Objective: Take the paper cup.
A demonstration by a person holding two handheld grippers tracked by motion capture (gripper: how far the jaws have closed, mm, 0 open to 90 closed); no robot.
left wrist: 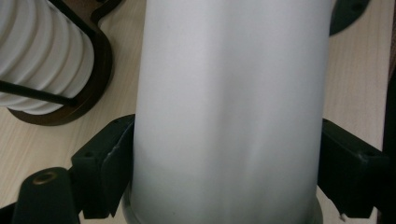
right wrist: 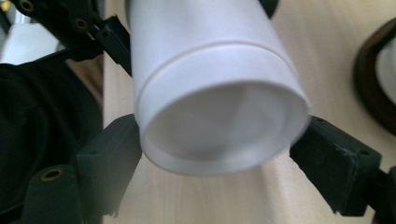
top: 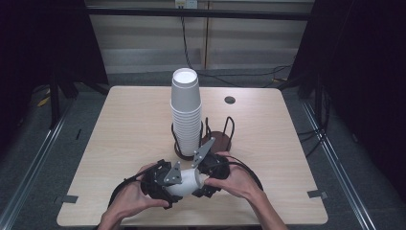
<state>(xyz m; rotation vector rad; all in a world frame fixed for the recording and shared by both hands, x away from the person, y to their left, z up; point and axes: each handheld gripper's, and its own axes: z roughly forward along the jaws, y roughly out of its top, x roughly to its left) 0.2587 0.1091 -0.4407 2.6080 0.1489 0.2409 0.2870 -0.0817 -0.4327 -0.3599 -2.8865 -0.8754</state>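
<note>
- Cup (top: 186,184) separation is judged partly done: one white cup, or a short nested pair, is held off the tabletop (top: 129,129) near its near edge, about mid-width, between both tools.
- Left gripper (top: 165,189) fingers (left wrist: 105,163) are seen closed on the cup's side wall; both pads press the wall, and a slight crease in the wall is visible in the left gripper view.
- Right gripper (top: 203,184) fingers (right wrist: 109,158) are set either side of the cup's closed bottom end (right wrist: 219,126). The left pad looks in contact and the right pad is at the rim, but a firm clamp cannot be confirmed, so this gripper is read as partly open around the cup, not gripping.
- A step line around the cup near that end is seen in the right gripper view; whether it marks a second nested cup cannot be told.
- Orientation: the cup is lying roughly level, long axis running left-right along the near edge. The recessed bottom points to the right gripper; the wider mouth end sits on the left gripper's side.
- Tall stack of cups (top: 186,112) is stood upright, bottoms up, in the wire holder (top: 178,143) at mid-tabletop; a second, empty holder (top: 221,139) is just beside it on the right.
- Left to do, as judged: the right fingers closed fully, the cup pulled free or set down, and the rest of the stack handled.
</note>
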